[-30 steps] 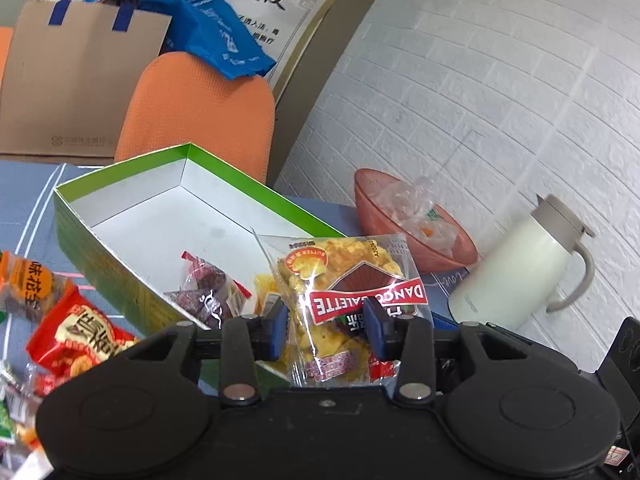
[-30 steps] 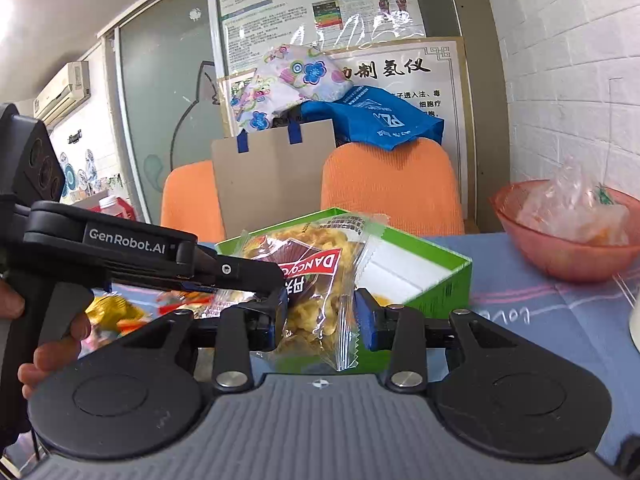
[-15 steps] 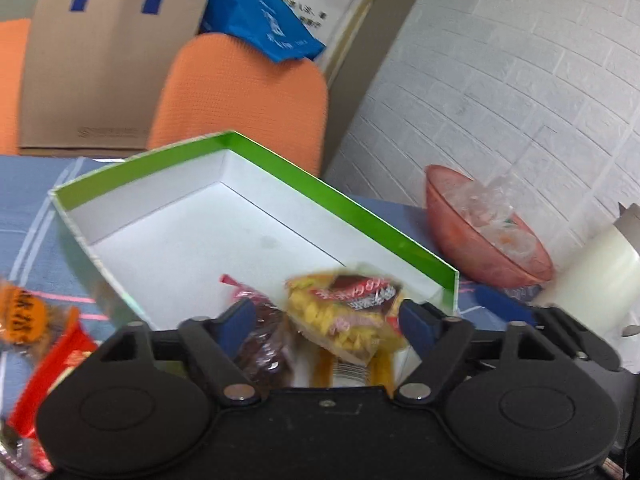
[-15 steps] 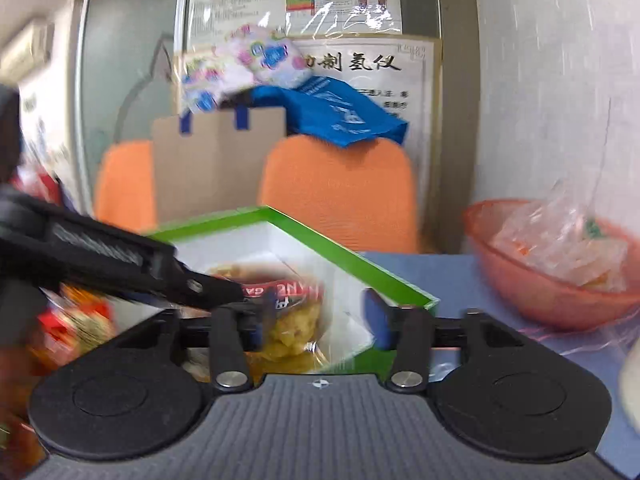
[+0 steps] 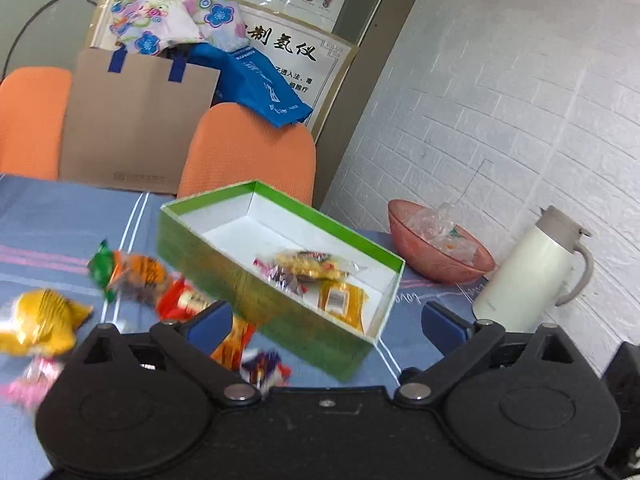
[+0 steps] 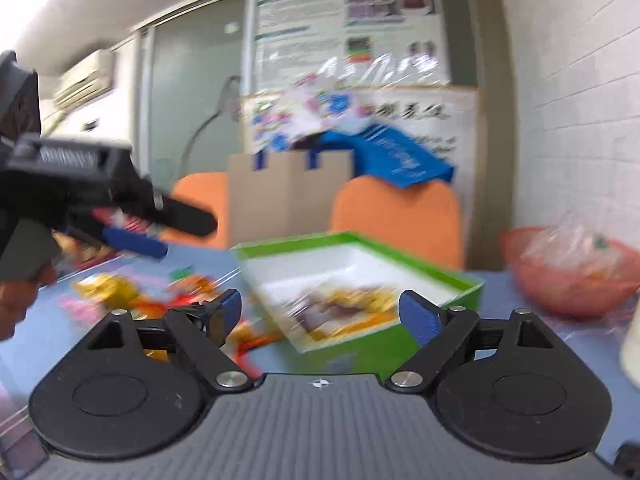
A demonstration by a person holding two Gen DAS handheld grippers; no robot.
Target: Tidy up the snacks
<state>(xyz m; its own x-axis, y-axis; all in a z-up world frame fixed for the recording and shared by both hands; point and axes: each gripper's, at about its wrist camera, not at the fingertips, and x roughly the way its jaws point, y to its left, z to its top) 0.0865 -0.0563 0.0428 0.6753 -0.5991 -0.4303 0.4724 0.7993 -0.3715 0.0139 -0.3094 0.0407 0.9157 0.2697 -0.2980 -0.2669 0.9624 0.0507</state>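
Nearest me, my left gripper point(image 5: 325, 322) has its jaws spread wide with nothing between them, and my right gripper point(image 6: 321, 312) is equally wide and empty. Just past the left fingers lie the loose snacks point(image 5: 132, 276) on the blue tablecloth point(image 5: 48, 216): an orange-and-green packet, a yellow one point(image 5: 40, 320) to the near left, a red one beside the box wall, plus a small purple wrapper point(image 5: 266, 368) close under the gripper. A little farther sits the green box point(image 5: 280, 312), open-topped, with a yellow biscuit pack point(image 5: 310, 262) and an orange packet point(image 5: 340, 300) lying in its near right end; the far half of the floor is bare. I judge the step in hand to be reaching for another loose packet, so I would bring the left gripper down over the red packet, close on its crimped edge rather than its puffy middle, and lift clear of the box wall before carrying it to the bare far half. Far right stand a pink bowl point(image 5: 440, 248) and a white jug point(image 5: 532, 268); the right view is blurred, so I would slow down first.
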